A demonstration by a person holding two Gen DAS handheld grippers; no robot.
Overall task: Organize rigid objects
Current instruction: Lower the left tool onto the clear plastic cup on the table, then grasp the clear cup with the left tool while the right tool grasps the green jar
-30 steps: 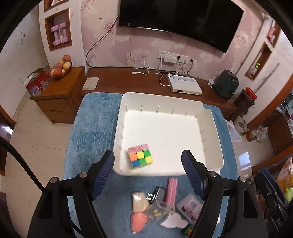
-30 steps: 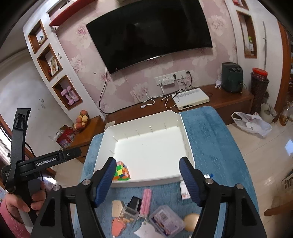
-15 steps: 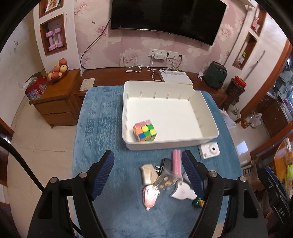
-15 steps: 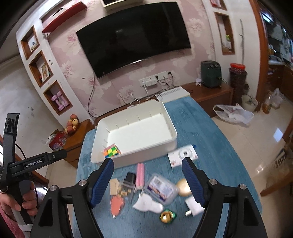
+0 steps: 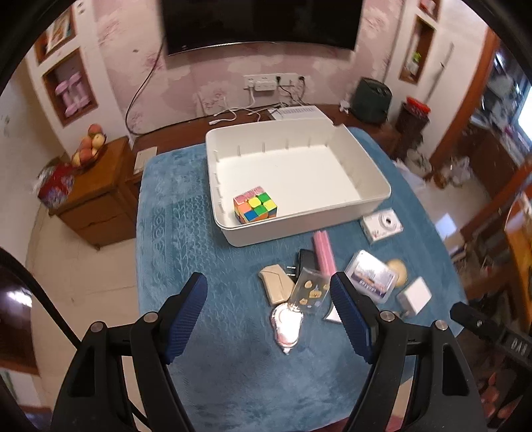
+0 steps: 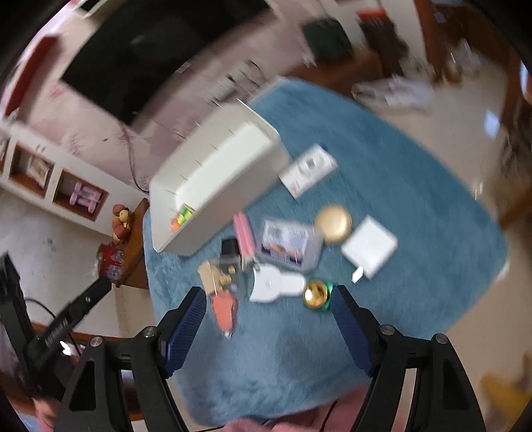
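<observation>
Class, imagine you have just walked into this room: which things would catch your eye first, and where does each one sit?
The bright multicoloured puzzle cube stands out first, alone in the near left corner of the big white bin on the blue table cover. Next comes the jumble of small things in front of the bin, among them a pink stick, a clear plastic case and a shiny gold bell. Behind it all, a large dark television hangs on the floral wall.

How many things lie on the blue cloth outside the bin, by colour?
White: 3 - camera, charger block, flat piece
Pink: 2 - bar, fish-shaped piece
Gold: 2 - round case, trinket
Clear: 2 - box, sticker card
Black: 1 - plug
Beige: 1 - pouch
Total: 11
</observation>
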